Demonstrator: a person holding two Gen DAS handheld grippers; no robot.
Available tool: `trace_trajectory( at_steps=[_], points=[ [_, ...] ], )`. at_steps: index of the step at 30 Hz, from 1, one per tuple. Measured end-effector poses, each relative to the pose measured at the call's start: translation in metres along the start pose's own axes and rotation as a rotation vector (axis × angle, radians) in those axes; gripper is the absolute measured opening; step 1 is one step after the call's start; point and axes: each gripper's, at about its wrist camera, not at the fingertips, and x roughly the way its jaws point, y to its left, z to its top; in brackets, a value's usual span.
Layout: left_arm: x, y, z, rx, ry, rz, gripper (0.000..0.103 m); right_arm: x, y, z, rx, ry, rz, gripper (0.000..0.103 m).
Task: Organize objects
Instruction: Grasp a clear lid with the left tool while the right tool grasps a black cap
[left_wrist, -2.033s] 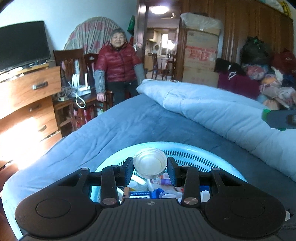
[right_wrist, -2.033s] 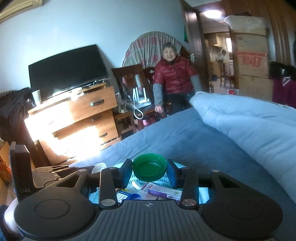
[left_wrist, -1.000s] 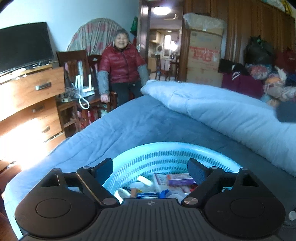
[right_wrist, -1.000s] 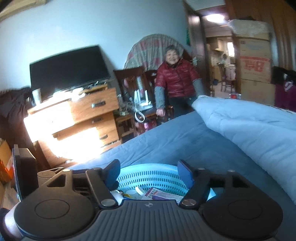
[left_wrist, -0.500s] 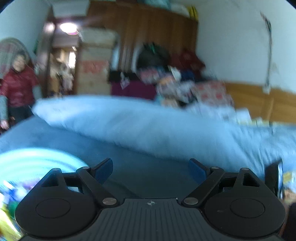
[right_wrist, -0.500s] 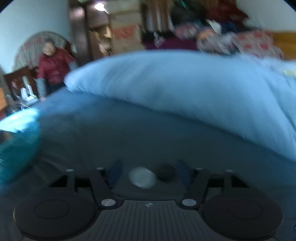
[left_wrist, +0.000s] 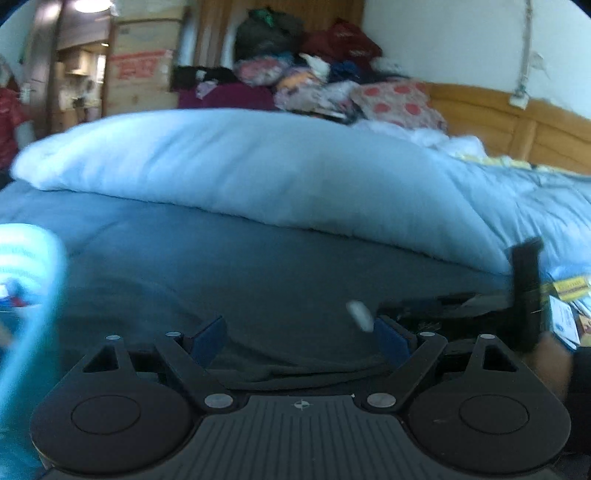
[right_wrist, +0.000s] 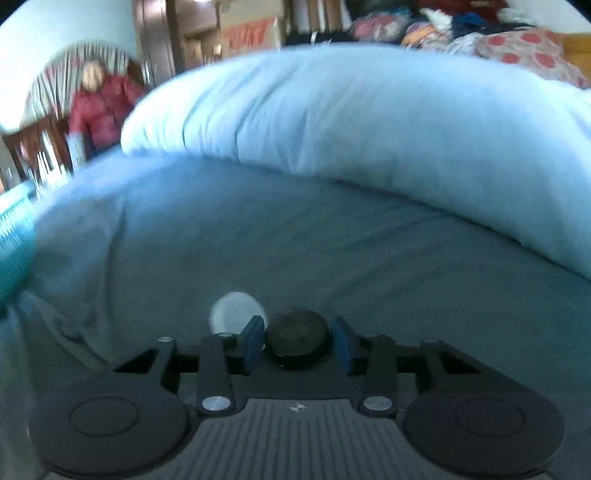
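Observation:
In the right wrist view a dark round lid (right_wrist: 296, 336) lies on the blue bedsheet (right_wrist: 295, 243) between the fingers of my right gripper (right_wrist: 297, 343), which are closing around it with small gaps at each side. A white round lid (right_wrist: 231, 314) lies just left of the left finger. My left gripper (left_wrist: 301, 341) is open wide and empty above the dark sheet. A small white object (left_wrist: 360, 314) lies by its right finger. The light blue basket (left_wrist: 29, 280) sits at the far left, blurred; its edge also shows in the right wrist view (right_wrist: 14, 240).
A folded pale blue duvet (left_wrist: 277, 177) runs across the bed behind the work area. My right gripper's body and hand (left_wrist: 528, 295) show at the right of the left wrist view, beside small boxes (left_wrist: 565, 317). A person in a red jacket (right_wrist: 103, 107) sits at the far left.
Both grippers let their lids go over the basket, opened, and swung right across the bed. The right gripper has come down around the dark lid and narrowed.

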Motion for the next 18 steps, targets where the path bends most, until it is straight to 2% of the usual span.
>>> trace_trajectory(
  at_steps=[4,6,9,13,16,17,18],
  points=[
    [0.051,-0.019,-0.011,0.065,0.052,-0.058,0.087,-0.039,-0.012,-0.015,-0.029,-0.023,-0.036,0.043],
    [0.075,-0.028,-0.013,0.107,0.062,-0.056,0.087,-0.054,-0.021,-0.032,-0.038,-0.017,-0.065,0.043],
    [0.116,-0.033,-0.009,0.098,0.09,-0.027,0.085,-0.057,-0.032,-0.051,-0.027,0.008,-0.067,0.043],
    [0.155,-0.039,-0.011,0.089,0.142,-0.007,0.079,-0.047,-0.041,-0.051,0.025,0.016,-0.047,0.045],
    [0.176,-0.046,-0.011,0.107,0.178,0.017,0.073,-0.045,-0.042,-0.051,0.03,0.008,-0.04,0.045],
    [0.179,-0.049,-0.011,0.115,0.172,0.027,0.066,-0.045,-0.042,-0.051,0.03,0.005,-0.042,0.043],
    [0.179,-0.05,-0.01,0.115,0.172,0.031,0.052,-0.045,-0.042,-0.051,0.03,0.001,-0.042,0.043]
  ],
)
